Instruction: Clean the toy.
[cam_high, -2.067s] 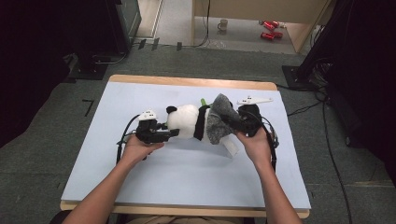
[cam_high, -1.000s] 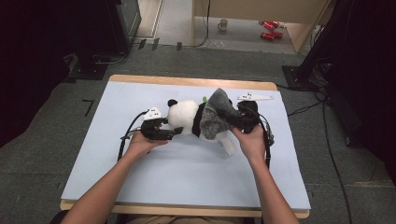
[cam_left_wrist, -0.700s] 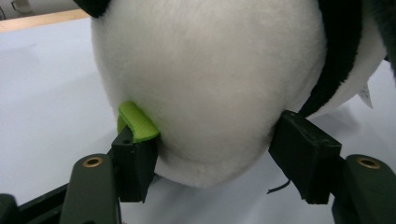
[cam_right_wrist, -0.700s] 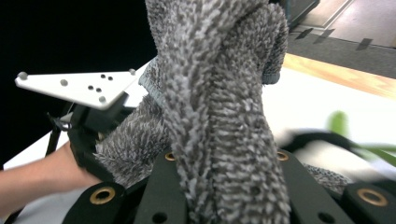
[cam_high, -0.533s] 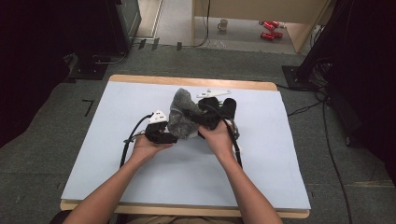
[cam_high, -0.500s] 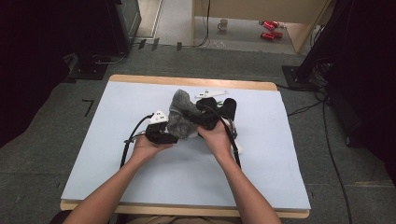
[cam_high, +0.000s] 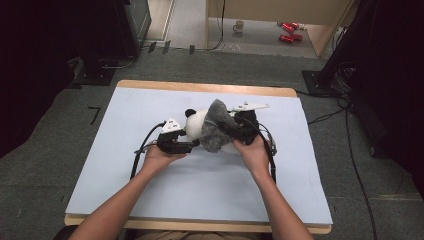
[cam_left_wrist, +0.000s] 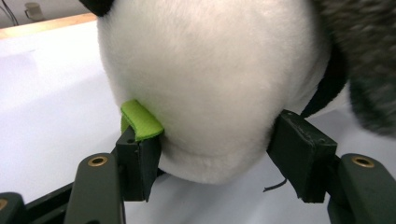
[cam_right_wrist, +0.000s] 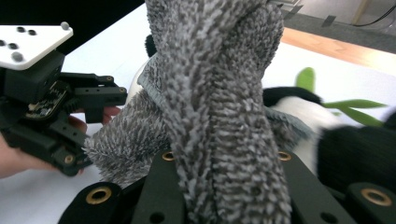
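A panda plush (cam_high: 196, 123) lies at the middle of the white table mat (cam_high: 125, 150). My left gripper (cam_high: 188, 145) is shut on the panda's white head (cam_left_wrist: 210, 79); its jaws press both sides, and a green tab (cam_left_wrist: 140, 120) sits over the left pad. My right gripper (cam_high: 234, 132) is shut on a grey fluffy cloth (cam_high: 215, 131) draped over the panda's body. In the right gripper view the cloth (cam_right_wrist: 219, 107) rises between the jaws of my right gripper (cam_right_wrist: 222, 186). Behind it are the panda's black-and-white body (cam_right_wrist: 303, 112) and a green leaf (cam_right_wrist: 306, 77). The left gripper (cam_right_wrist: 100, 95) stands at the left.
The mat covers a wooden table whose far edge (cam_high: 200, 87) shows. Cables (cam_high: 140, 150) trail from both grippers across the mat. On the floor beyond stand a mug (cam_high: 239, 25) and red cans (cam_high: 287, 31). Dark equipment stands at both sides.
The right gripper swept the grey cloth left over the panda's head, then back right, so the head shows again. The left gripper kept its hold and drifted slightly right.
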